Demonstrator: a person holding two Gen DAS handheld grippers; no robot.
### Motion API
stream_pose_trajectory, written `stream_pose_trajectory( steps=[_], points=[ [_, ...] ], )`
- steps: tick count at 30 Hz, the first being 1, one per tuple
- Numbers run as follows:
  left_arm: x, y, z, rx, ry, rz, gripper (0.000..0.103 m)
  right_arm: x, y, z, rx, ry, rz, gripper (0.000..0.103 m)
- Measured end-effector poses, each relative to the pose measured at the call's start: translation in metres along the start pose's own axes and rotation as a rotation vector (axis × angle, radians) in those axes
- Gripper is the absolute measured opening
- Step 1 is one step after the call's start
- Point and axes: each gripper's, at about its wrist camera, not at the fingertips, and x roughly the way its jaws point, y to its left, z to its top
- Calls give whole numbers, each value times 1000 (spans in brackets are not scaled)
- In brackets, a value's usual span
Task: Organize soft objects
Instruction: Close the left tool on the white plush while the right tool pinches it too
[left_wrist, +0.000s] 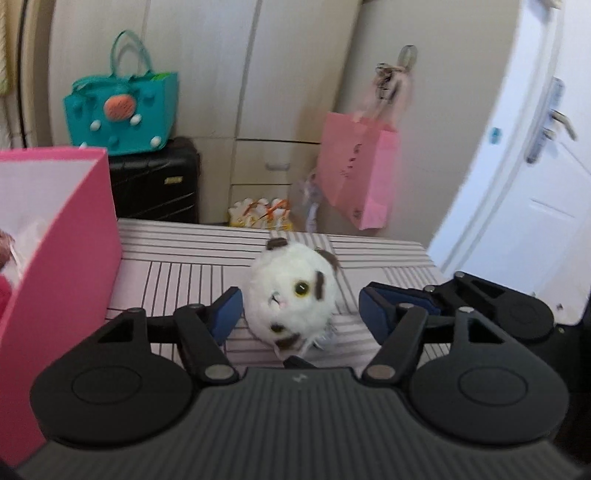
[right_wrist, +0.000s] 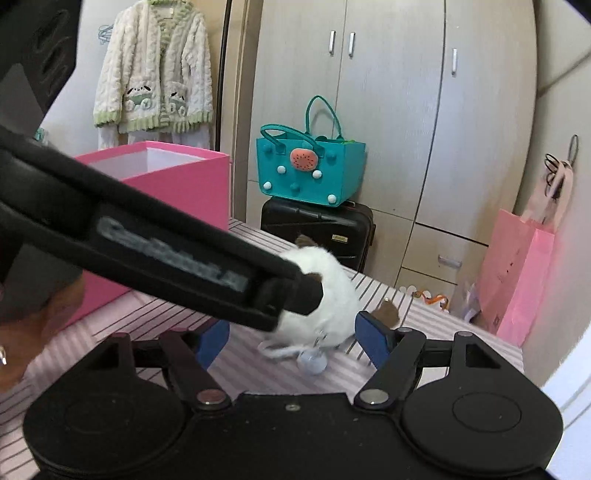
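A white plush with brown patches and a yellow eye lies on the striped bed, near its far edge. From its underside hang a cord and a small pale tag, seen in the right wrist view.

The left gripper reaches around the plush with its jaws spread: the left blue pad sits just beside the fur, maybe brushing it, while the right pad stands apart. Nothing is pinched.

The right gripper also has its jaws spread, with the plush lying just ahead of the gap between its blue pads. The left gripper's black body crosses this view on a slant and hides part of the toy, so whether that tool touches the fur is hard to tell here.

To the left on the bed stands an open pink box. Beyond the bed, a teal bag rests on a black suitcase before the wardrobe. A pink paper bag hangs at the right.
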Motion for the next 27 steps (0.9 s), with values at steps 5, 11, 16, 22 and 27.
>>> stream_pose_trajectory(
  steps=[5, 11, 16, 22, 27],
  points=[
    [17, 9, 2, -80, -24, 19, 68, 27, -9, 3, -15, 61, 5, 83],
    [38, 10, -9, -124, -1, 34, 68, 42, -11, 0, 68, 63, -4, 84],
    [45, 21, -19, -224, 18, -26, 64, 49, -10, -6, 53, 66, -2, 84],
    [46, 23, -23, -208, 5, -40, 59, 46, -9, -7, 39, 41, -7, 80],
    [37, 16, -25, -132, 0, -19, 52, 41, -3, -7, 35, 25, -25, 73]
  ],
)
